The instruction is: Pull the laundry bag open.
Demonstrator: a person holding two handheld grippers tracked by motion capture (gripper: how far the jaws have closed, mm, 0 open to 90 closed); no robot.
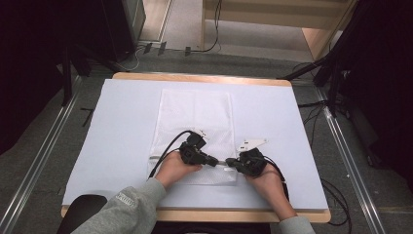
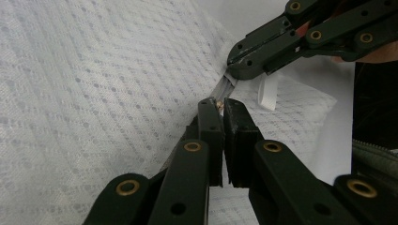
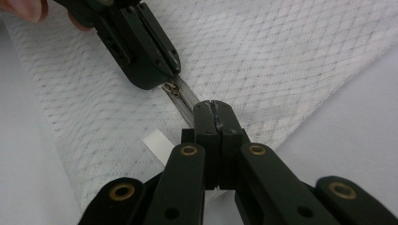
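The mesh bag (image 1: pixel 195 122) is white, woven in a fine diamond pattern with small dotted holes. Its zipper (image 3: pixel 185 99) is grey, the slider (image 3: pixel 171 88) brassy. A white ribbon tag (image 3: pixel 157 143) lies beside it. The 2 grippers (both black, with brass-coloured rivets) rest on a pale blue-white table cover (image 1: pixel 122 136).

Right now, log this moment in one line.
left gripper: shut on zipper pull | right gripper: shut on mesh bag beside zipper | table
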